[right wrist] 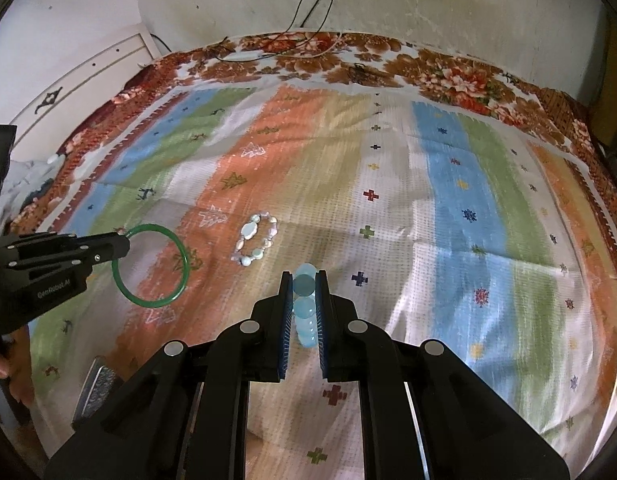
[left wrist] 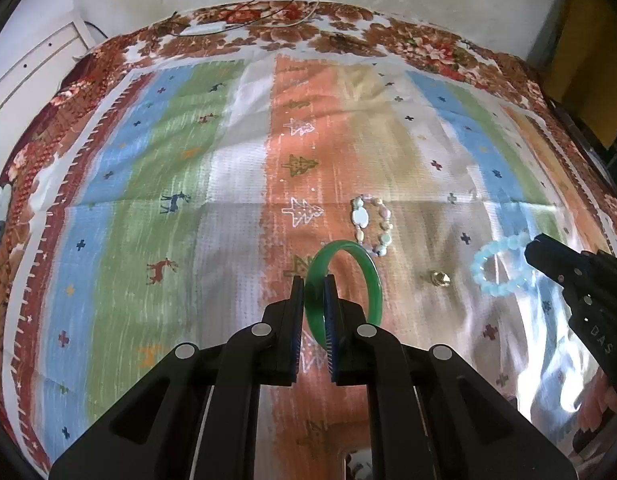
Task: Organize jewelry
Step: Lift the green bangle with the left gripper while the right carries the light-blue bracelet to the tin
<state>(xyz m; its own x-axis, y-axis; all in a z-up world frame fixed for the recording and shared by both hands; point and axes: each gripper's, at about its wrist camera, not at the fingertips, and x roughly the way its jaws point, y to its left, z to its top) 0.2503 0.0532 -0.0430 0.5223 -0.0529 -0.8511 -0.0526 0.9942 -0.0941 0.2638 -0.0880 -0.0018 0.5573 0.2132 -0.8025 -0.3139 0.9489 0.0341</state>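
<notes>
While both grippers hang above the bed, each already carries one piece. The left gripper [left wrist: 313,280] has its jaws closed tight on the rim of a smooth green glassy bangle [left wrist: 368,280], which stands up off the striped, tree-and-deer patterned cloth [left wrist: 168,200] and looks lifted clear of it. The right gripper [right wrist: 303,280] has its jaws nearly closed on a bracelet of pale blue translucent round beads [right wrist: 304,284], gripped edge-on so that the beads stack between the pads; the left wrist view shows it as a hanging loop at the right.

Two pieces lie loose on the cloth: a bracelet of mixed pastel stone beads [right wrist: 255,240], just beyond the bangle and between the two grippers, and a small gold-coloured ornament [left wrist: 439,278], too small to identify, near the blue loop.

By my reading the task is at an early-to-middle stage: two items are picked up but not yet placed, and two are untouched. A flat dark grey-edged object [right wrist: 96,390] sits at the near left edge; whether it is the holder for the jewelry I cannot tell.
</notes>
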